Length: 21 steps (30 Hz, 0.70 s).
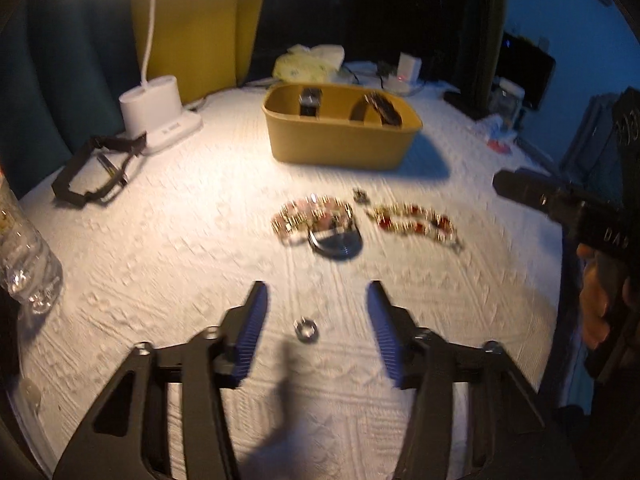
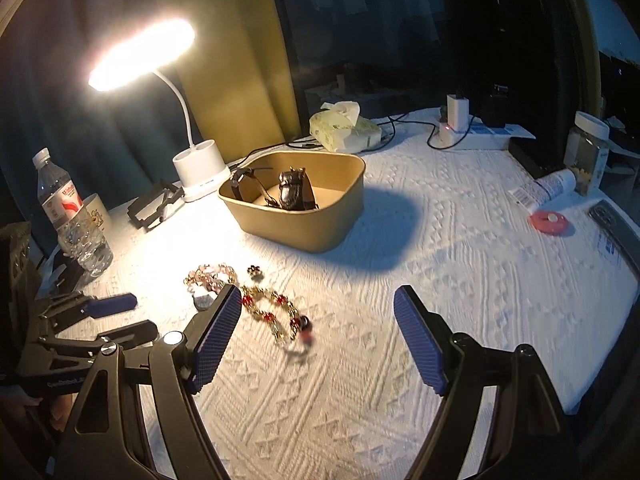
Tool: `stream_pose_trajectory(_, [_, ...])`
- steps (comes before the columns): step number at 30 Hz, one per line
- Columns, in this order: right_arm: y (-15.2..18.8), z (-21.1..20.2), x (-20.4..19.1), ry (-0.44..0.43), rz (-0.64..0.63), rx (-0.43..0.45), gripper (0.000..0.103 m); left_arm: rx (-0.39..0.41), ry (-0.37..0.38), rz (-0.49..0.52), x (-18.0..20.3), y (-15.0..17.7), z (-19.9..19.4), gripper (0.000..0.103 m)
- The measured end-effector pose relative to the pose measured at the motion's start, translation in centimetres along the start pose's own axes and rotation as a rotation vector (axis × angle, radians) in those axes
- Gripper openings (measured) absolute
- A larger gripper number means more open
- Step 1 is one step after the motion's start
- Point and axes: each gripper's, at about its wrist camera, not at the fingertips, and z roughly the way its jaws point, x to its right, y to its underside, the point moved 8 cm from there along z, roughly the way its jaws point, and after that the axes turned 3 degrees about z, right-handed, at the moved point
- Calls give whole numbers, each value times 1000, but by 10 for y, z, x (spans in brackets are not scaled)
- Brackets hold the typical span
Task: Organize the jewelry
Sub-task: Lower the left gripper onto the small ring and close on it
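Note:
A tan box (image 1: 340, 140) (image 2: 296, 224) stands mid-table with dark watches (image 1: 310, 100) (image 2: 294, 190) inside. In front of it lie a pink bead bracelet (image 1: 312, 216) (image 2: 210, 274), a red and gold bead bracelet (image 1: 416, 222) (image 2: 272, 310), a small dark ornament (image 1: 361, 195) (image 2: 254, 270) and a round silver piece (image 1: 336, 242) (image 2: 203, 300). A small ring (image 1: 306, 328) lies between my left gripper's fingers. My left gripper (image 1: 318, 292) (image 2: 116, 304) is open and empty, short of the jewelry. My right gripper (image 2: 318, 296) is open and empty, just right of the red bracelet.
A lit white desk lamp (image 2: 198, 172) (image 1: 158, 112) and black frames (image 1: 96, 172) (image 2: 154, 204) stand at the left. A water bottle (image 2: 72, 220) (image 1: 24, 256) and a mug (image 2: 96, 212) stand at the left edge. A tissue pack (image 2: 344, 128), power strip (image 2: 464, 136), jar (image 2: 588, 152), tube (image 2: 544, 190) and red disc (image 2: 548, 222) sit at the back right.

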Motion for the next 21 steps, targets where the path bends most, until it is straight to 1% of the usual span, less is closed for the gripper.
stream_pose_trajectory(2, [4, -1, 6, 0, 8, -2, 79, -27, -2, 9, 3, 6, 5, 35])
stream_pose_trajectory(4, [5, -1, 11, -1, 19, -4, 79, -50, -9, 13, 5, 11, 10, 27])
stream_pose_trajectory(6, [6, -1, 16, -1, 33, -5, 79, -51, -34, 21, 5, 12, 11, 20])
stream_pose_trajectory(7, [7, -1, 20, -1, 41, -5, 79, -58, -43, 21, 4, 12, 13, 11])
stream_pose_trajectory(8, [6, -1, 21, -1, 45, -5, 79, -61, -52, 18, 3, 12, 13, 9])
stream_pose_trajectory(11, [6, -1, 24, -6, 52, -2, 79, -64, -73, 22, 2, 12, 15, 5])
stream_pose_trajectory(17, [6, 1, 25, -10, 53, -4, 79, -81, -90, 15, -1, 14, 12, 5])
stream_pose_trajectory(21, [7, 3, 22, -15, 50, -11, 79, -66, -99, 63, 4, 16, 11, 6])
